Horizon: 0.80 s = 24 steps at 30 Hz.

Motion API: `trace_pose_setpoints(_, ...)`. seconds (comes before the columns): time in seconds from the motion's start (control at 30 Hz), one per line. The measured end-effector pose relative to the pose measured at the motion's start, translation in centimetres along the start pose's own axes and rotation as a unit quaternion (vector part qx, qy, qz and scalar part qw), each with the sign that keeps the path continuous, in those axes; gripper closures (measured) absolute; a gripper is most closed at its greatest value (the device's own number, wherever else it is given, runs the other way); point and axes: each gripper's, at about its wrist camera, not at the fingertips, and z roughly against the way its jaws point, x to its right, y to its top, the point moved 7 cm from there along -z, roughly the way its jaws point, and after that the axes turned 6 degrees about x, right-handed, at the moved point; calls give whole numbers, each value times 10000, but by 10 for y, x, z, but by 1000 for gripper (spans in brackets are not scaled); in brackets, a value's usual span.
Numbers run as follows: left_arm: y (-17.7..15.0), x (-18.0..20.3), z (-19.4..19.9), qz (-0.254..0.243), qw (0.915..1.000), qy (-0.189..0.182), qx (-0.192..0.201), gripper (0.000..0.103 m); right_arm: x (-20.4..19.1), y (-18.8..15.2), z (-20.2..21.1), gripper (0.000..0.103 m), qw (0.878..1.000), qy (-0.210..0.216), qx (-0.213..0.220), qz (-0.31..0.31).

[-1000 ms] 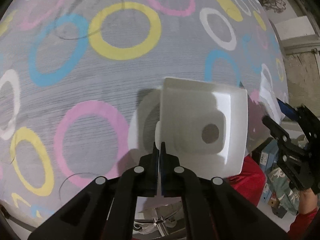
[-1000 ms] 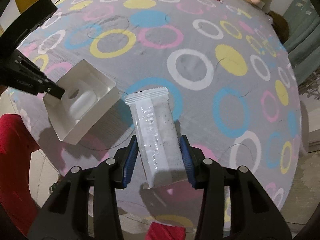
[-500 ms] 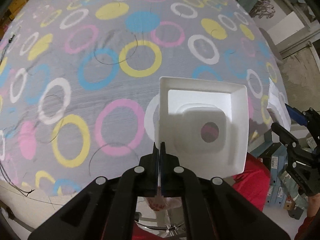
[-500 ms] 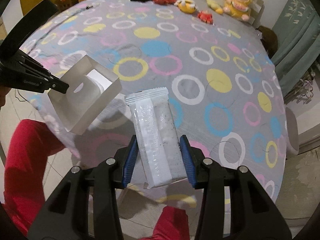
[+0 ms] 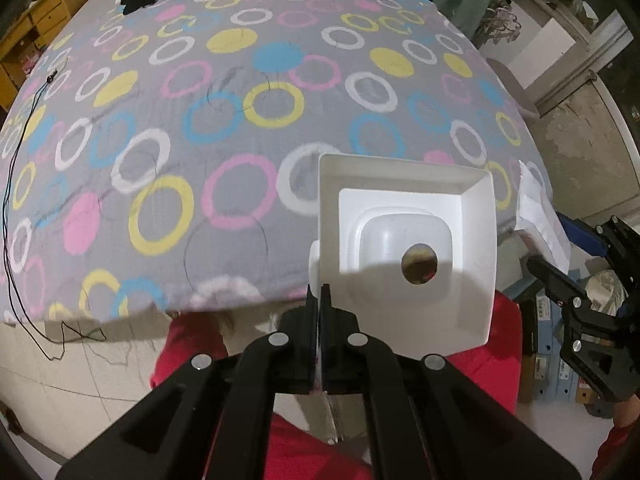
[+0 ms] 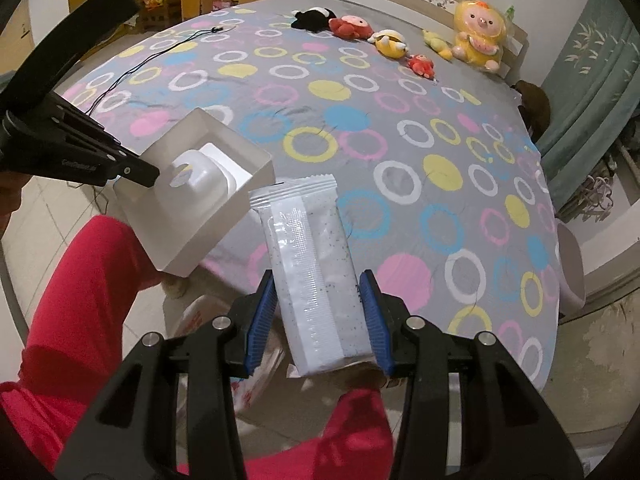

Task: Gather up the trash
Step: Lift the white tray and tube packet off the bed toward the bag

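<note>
My left gripper is shut on the side wall of a white box tray with a round hole in its moulded insert. It holds the tray in the air off the front edge of the bed; the tray also shows in the right wrist view. My right gripper is shut on a clear-and-white speckled snack wrapper, held upright above the floor. The wrapper shows at the right of the left wrist view.
A bed with a grey sheet printed with coloured rings fills the view. Plush toys lie at its far end and a black cable at its left. My red-clad legs and a white bag on the floor are below.
Both grippers have lifted and pulled back from the bed with the tray and wrapper; the tray now hangs past the bed's front edge over my legs.
</note>
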Motion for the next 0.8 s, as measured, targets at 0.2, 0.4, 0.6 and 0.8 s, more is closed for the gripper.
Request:
trace_pose_setpoints(0.2, -38, 10, 0, 1, 10000, -38, -34, 101, -26, -38, 15, 61, 9999, 77, -116, -15)
trace_pose_setpoints(0.4, -71, 17, -12, 34, 9998, -88, -183, 101, -48, -71, 21, 61, 9995, 149, -276, -62)
trace_pose_setpoints(0.6, -97, 18, -25, 71, 9995, -86, -298, 101, -65, -93, 20, 61, 9990, 205, -394, -107)
trace_pose_setpoints(0.8, -117, 18, -42, 112, 9989, -83, -443, 101, -73, -106, 15, 61, 9983, 261, -493, -175)
